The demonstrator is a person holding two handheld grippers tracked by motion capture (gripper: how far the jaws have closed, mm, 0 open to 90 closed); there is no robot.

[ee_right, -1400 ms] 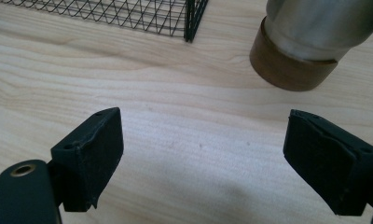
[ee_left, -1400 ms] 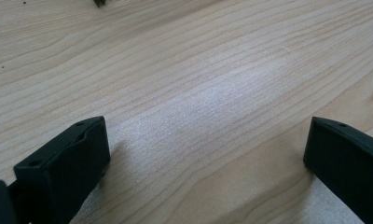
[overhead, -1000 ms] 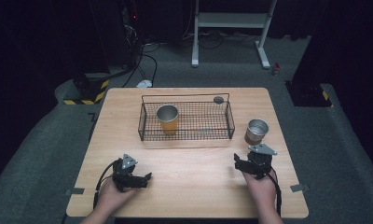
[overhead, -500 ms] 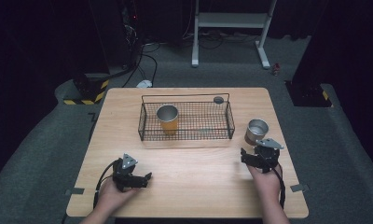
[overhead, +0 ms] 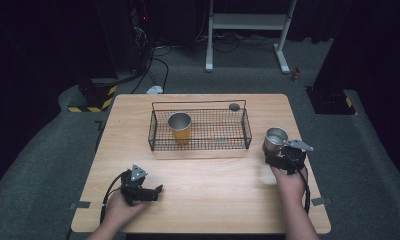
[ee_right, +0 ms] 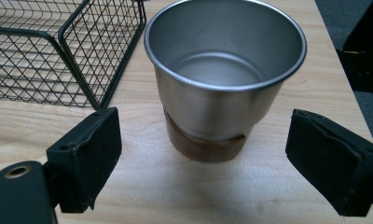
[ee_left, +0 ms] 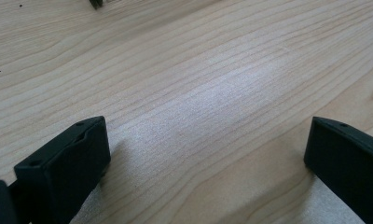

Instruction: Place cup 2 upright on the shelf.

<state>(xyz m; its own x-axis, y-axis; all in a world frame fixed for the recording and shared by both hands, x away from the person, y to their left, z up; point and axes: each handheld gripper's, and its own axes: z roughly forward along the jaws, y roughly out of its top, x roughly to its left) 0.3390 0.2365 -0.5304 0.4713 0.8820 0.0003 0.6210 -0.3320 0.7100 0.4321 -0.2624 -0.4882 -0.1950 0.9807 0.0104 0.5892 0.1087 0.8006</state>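
A steel cup with a brown base stands on the table to the right of the wire basket. My right gripper sits just in front of it, open. In the right gripper view the steel cup rises between the two spread jaws of my right gripper, apart from both. An orange cup with a steel inside stands upright in the basket's left half. My left gripper rests low at the table's front left, open. In the left gripper view only bare wood lies between the jaws of my left gripper.
A small dark round object lies by the basket's back right corner. The corner of the wire basket stands just left of the steel cup. The table's right edge runs close to the right hand.
My right gripper has moved forward and a little right, up to the steel cup. The left gripper has stayed where it was.
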